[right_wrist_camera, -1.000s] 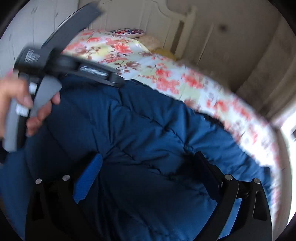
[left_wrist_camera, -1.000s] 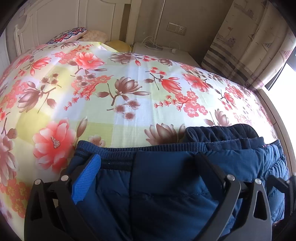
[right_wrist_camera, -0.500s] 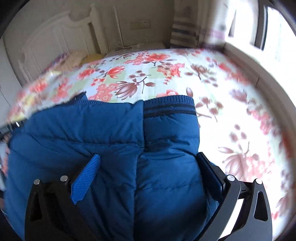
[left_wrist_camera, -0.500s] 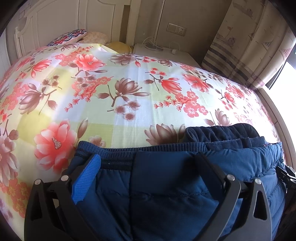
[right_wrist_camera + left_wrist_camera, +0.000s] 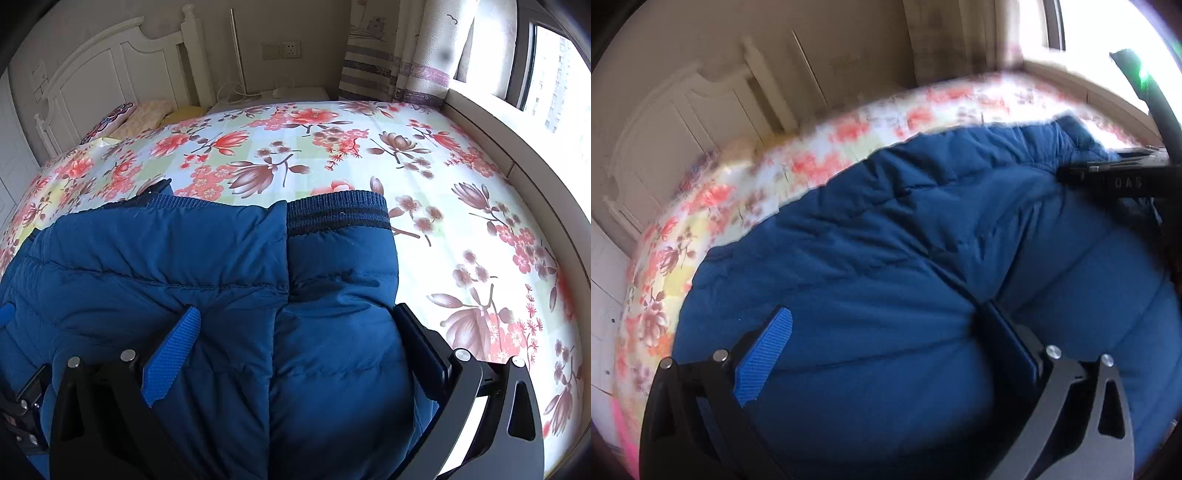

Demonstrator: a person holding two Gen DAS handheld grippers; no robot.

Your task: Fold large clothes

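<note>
Your right gripper [image 5: 295, 354] sits spread wide over the blue padded jacket [image 5: 207, 280], fingers on either side of the puffy fabric, not pinching it. Your left gripper [image 5: 886, 347] is also spread wide above the same jacket, nothing clamped; that view is motion-blurred. The jacket lies on the floral bedsheet [image 5: 369, 155], its ribbed hem [image 5: 336, 212] pointing toward the far side of the bed. Beyond it: pillows [image 5: 147, 114] by the white headboard [image 5: 110, 70], a curtain [image 5: 391, 55] next to the window.
</note>
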